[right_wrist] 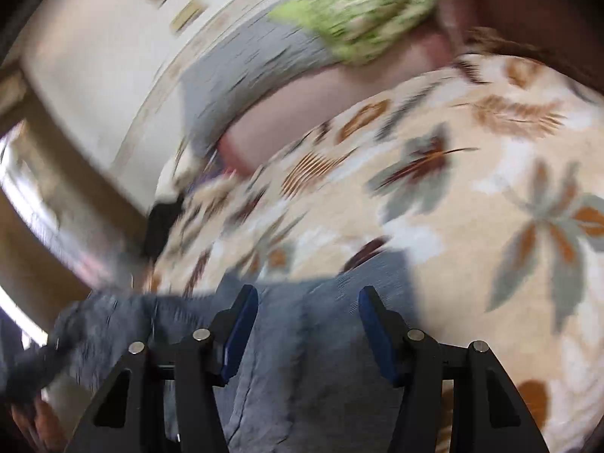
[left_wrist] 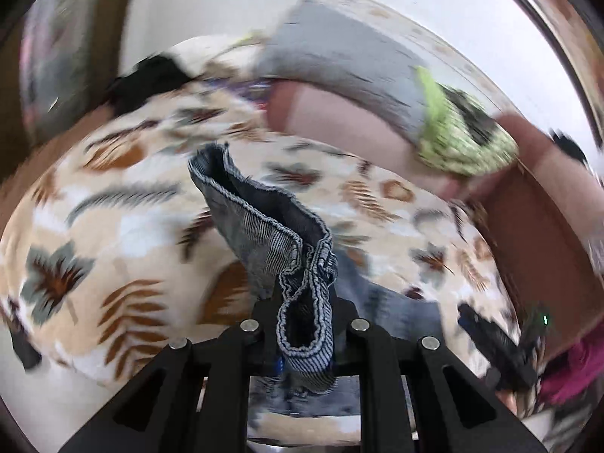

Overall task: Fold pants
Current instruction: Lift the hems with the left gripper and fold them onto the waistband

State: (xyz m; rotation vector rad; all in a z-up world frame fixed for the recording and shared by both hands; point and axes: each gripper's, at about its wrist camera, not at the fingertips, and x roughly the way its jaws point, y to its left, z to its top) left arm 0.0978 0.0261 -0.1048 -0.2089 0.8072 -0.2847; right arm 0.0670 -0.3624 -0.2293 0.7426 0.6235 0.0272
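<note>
Left gripper clenched on the pants waistband, lifted above the leaf-print blanket; right gripper spread over the cloth; denim looks soft, floppy, moderately heavy, so the thick gathered hem is judged the surest hold.

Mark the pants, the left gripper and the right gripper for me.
pants [left_wrist: 260,222], left wrist view, ribbed waistband fold.
left gripper [left_wrist: 304,313], left wrist view, where it clamps the cloth.
right gripper [right_wrist: 307,298], right wrist view, open gap.

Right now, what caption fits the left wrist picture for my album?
Left gripper pinches the bunched waistband of the blue pants, lifted above the leaf-print blanket.
</note>
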